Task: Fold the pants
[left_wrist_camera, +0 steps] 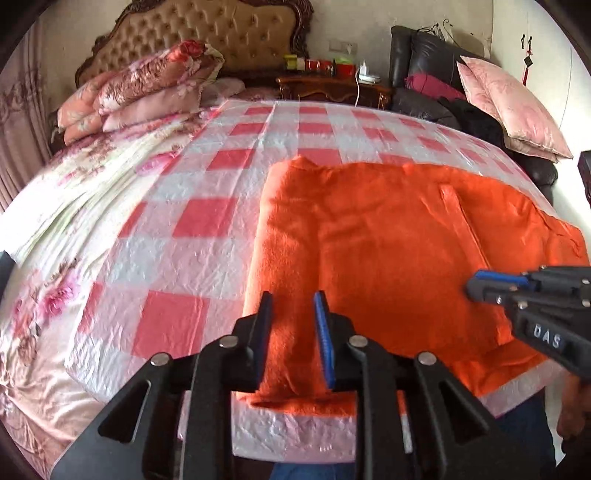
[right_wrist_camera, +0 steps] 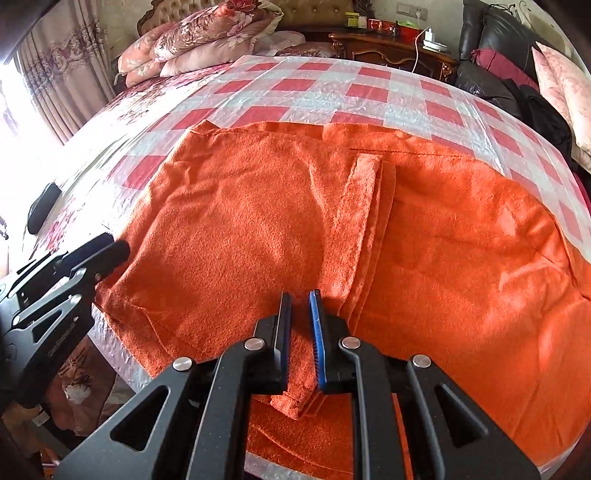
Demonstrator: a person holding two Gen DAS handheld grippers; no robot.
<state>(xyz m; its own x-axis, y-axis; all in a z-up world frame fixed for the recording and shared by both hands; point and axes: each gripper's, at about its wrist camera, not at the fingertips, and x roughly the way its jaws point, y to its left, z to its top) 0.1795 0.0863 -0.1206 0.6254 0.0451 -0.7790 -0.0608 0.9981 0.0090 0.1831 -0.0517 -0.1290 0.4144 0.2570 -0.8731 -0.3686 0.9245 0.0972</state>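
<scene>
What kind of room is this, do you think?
Most likely a home bedroom. A bed with a tufted headboard fills the view, folded floral quilts are stacked near it, and a carved nightstand stands beside it. Orange pants lie on the checked sheet.

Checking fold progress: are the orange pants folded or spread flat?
Partly folded: the fuzzy orange pants lie doubled, one layer's edge running across the other.

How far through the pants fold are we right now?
Partly done. The orange pants lie on the checked sheet, with one part already folded over the rest; its edge runs down the middle. In hand: the right gripper sits over that edge near the front, jaws slightly apart, while the left gripper hovers open at the left edge. Left: at least one more fold to make it compact.
</scene>
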